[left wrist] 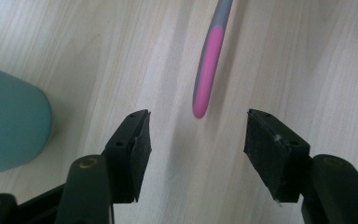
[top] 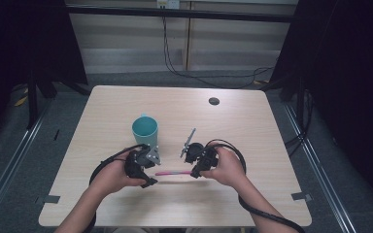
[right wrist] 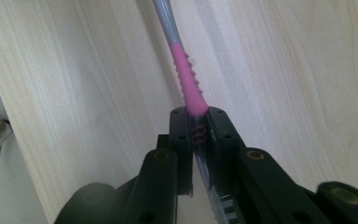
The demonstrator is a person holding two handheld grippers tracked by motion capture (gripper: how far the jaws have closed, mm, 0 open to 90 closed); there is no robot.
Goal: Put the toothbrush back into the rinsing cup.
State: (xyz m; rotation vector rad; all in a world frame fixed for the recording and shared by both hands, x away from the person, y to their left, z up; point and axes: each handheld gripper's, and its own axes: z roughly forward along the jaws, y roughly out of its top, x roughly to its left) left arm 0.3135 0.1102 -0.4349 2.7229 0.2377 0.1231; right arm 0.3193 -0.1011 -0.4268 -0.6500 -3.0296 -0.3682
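Observation:
A pink and grey toothbrush [top: 172, 172] lies level just above the wooden table [top: 252, 126], between my two grippers. My right gripper [top: 193, 173] is shut on its ribbed pink grip [right wrist: 186, 79], and the grey shaft runs on away from the jaws [right wrist: 198, 116]. My left gripper [top: 153, 172] faces the free pink end [left wrist: 207, 65]. Its jaws stand open with the tip just beyond them and nothing between the pads [left wrist: 196, 154]. A teal cup [top: 144, 130] stands upright just behind the left gripper, at the left edge of the left gripper view [left wrist: 9, 126].
A thin grey stick-like object [top: 188, 142] lies slanted on the table just beyond the right gripper. A dark round cable hole [top: 213, 101] sits near the far edge. Cables trail from both grippers toward the near edge.

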